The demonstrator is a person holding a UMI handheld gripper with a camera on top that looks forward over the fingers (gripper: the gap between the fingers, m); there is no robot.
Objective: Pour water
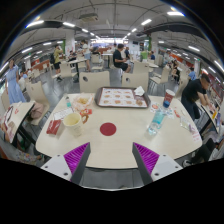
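Hovering open and empty, tongs point(108, 158) face a bottle point(156, 121), label seemingly unreadable.

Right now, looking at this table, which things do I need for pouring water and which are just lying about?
For the job: the water bottle; the yellow cup, probably the one to fill; the gripper, open and holding nothing.

Lying about: the tray, the red coaster, the tall red-topped cup, the snack packets.

A pale tabletop point(125, 140) is seen beyond the tool point(111, 157), whose fingers are spread apart; a water bottle point(156, 121), a red disc point(108, 129) and a cup point(73, 123) are set on it.
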